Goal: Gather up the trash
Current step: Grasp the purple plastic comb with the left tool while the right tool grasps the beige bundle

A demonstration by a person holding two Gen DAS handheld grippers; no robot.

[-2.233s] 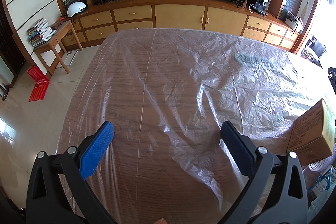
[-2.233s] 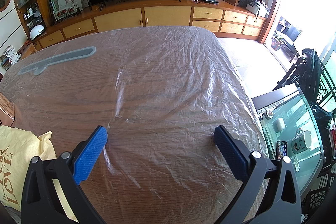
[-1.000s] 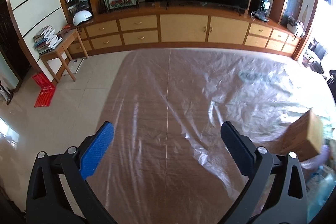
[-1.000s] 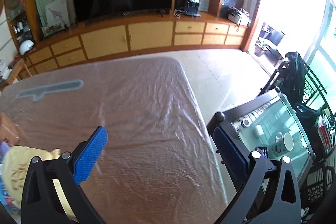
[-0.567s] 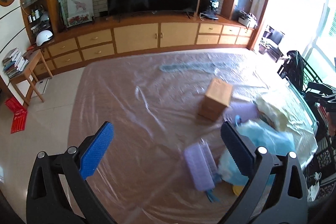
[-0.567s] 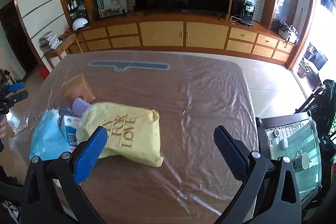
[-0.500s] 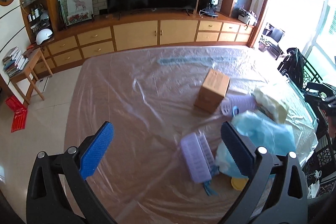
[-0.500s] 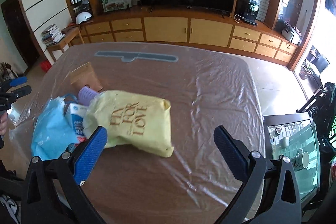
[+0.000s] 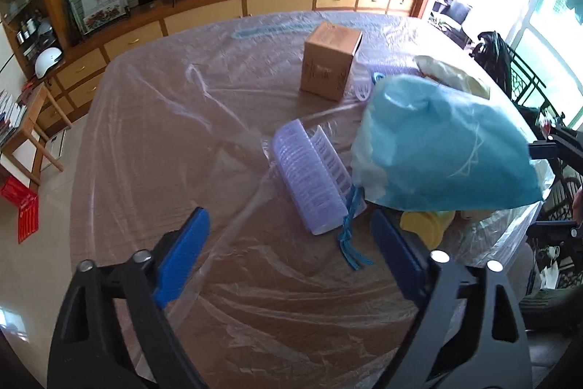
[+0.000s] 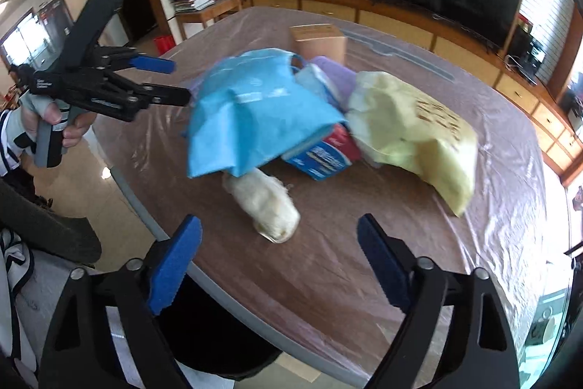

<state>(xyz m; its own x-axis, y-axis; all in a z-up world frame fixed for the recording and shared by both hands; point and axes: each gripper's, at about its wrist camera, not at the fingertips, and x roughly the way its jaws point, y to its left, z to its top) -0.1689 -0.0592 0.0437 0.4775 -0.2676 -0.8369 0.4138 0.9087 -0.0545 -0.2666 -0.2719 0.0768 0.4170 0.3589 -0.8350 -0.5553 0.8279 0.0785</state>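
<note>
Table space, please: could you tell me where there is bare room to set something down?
Free: the table left of the cardboard box and purple package, and the strip before the left gripper. Crowded: around the blue bag and yellow bag.

1. The left gripper (image 9: 288,256) hung above the table (image 9: 153,119) with its blue-padded jaws spread wide and nothing between them.
2. A clear plastic sheet (image 9: 204,86), wrinkled in places, covered the wooden tabletop.
3. A lilac ribbed plastic basket (image 9: 309,177) lay on its side just ahead of the jaws.
4. A light blue bag (image 9: 444,152) sat touching the basket's right side, its blue drawstring (image 9: 351,239) trailing toward the right jaw.
5. A yellow lid (image 9: 426,225) peeked from under the bag.
6. A cardboard box (image 9: 329,61) stood upright farther back.
</note>
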